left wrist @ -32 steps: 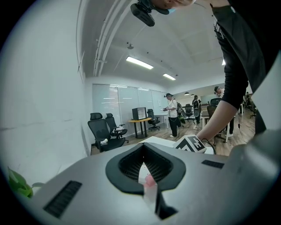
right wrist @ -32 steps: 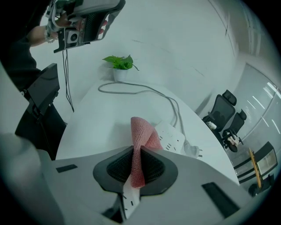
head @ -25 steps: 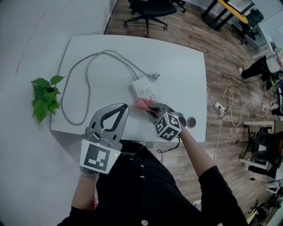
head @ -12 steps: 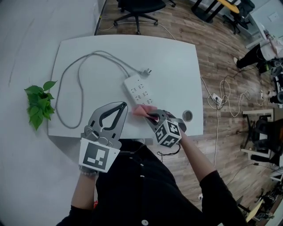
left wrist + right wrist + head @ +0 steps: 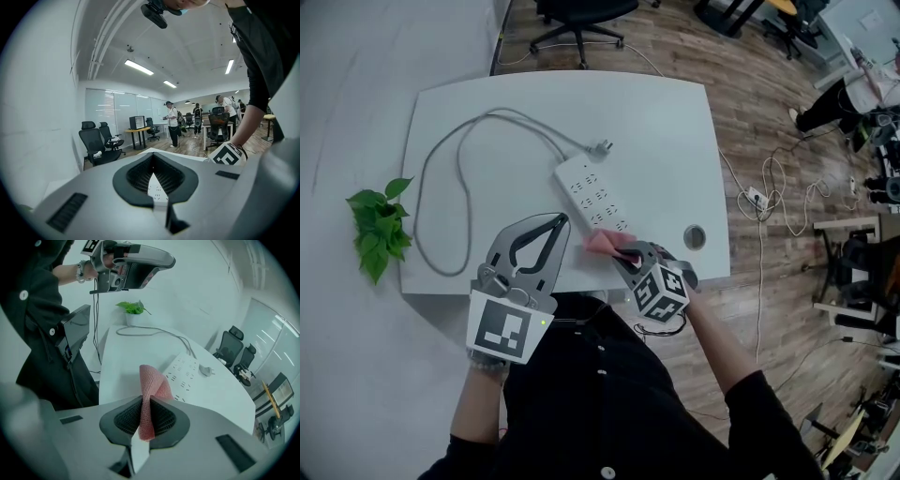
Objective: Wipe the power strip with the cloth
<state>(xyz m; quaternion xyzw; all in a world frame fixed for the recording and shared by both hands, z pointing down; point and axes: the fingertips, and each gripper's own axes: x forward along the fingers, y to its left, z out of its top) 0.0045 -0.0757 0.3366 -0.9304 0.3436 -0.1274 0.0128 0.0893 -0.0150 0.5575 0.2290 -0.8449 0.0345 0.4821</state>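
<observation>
Holding entry: right gripper (image 5: pixel 628 255), jaws clamped on the pink cloth (image 5: pixel 603 243), at the near edge of the white table (image 5: pixel 469 103). Cloth: a fold standing up between the jaws, just beside the near end of the white power strip (image 5: pixel 592 194); contact cannot be told. Power strip: lying diagonally mid-table. Left gripper (image 5: pixel 551 230): jaws closed together, nothing gripped, over the near edge, left of the cloth.
</observation>
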